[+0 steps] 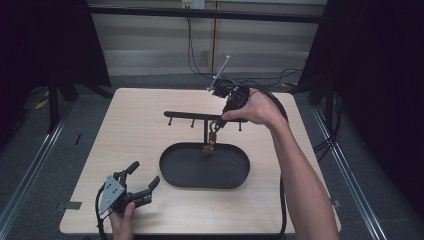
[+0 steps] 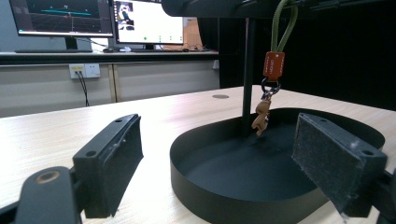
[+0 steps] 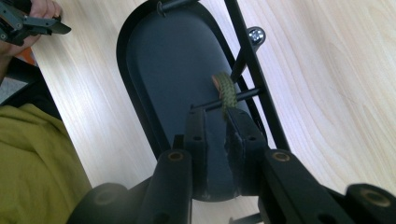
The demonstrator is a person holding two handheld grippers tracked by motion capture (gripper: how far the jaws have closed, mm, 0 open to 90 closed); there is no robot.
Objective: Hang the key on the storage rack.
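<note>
A black oval tray [image 1: 170,175] sits mid-table, with a post and a pegged crossbar [image 1: 190,115] rising from it. From one peg hangs a keychain [image 1: 212,137] made of a green cord loop [image 2: 284,23], an orange tag [image 2: 273,65] and a small tan figure [image 2: 261,114] just above the tray floor. My right gripper [image 1: 220,122] is at the crossbar, shut on the green cord [image 3: 226,93] where it wraps the peg [image 3: 243,95]. My left gripper [image 1: 145,173] rests near the table's front left corner. It is open, holds nothing and faces the tray [image 2: 196,186].
The wooden table [image 1: 135,130] shows bare surface to the left of and behind the tray. Cables [image 1: 192,55] trail on the floor beyond the far edge. Monitors [image 2: 93,18] stand on a bench in the background. A yellow-green garment [image 3: 32,158] borders the table's near edge.
</note>
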